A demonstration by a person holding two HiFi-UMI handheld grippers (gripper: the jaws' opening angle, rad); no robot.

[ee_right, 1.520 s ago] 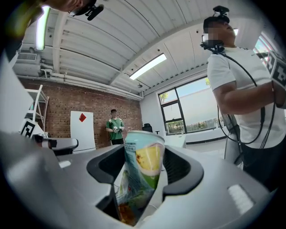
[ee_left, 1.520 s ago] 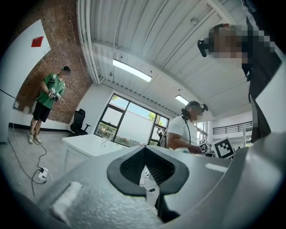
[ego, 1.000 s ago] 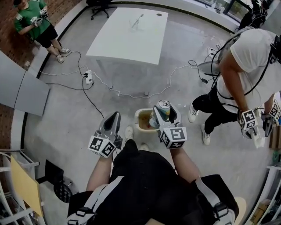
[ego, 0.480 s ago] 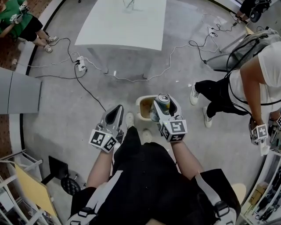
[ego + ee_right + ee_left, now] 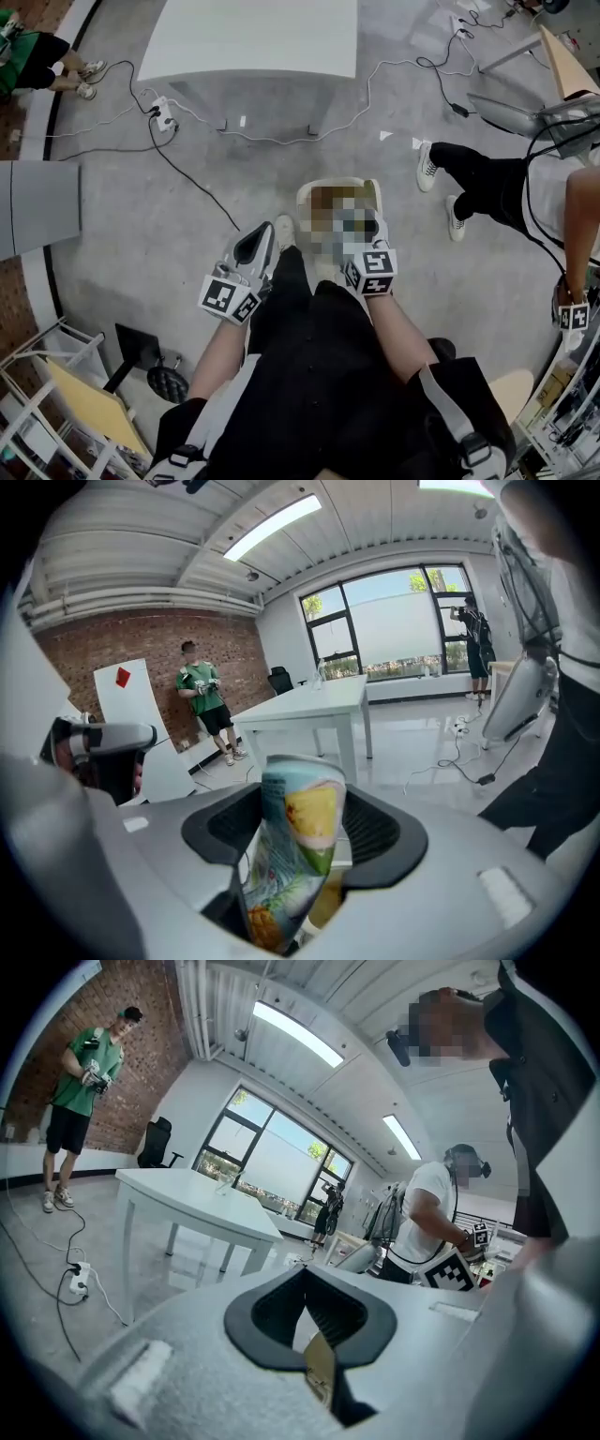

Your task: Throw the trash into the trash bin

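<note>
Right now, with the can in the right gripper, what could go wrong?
1. The can sits tilted in the right gripper, so it may slip out early.
2. The trash bin is small and a shoe stands beside it; an off-centre drop could hit the rim and roll away.

The trash bin's (image 5: 323, 182) open top lies below the right claw (image 5: 364, 232). The wearer's shoe (image 5: 284, 230) stands just left of the bin, and another person's feet (image 5: 428, 167) are near on its right. A cable (image 5: 192, 183) crosses the bare floor (image 5: 122, 253) beyond the left claw (image 5: 255, 247). The table (image 5: 253, 37) stands well back.
</note>
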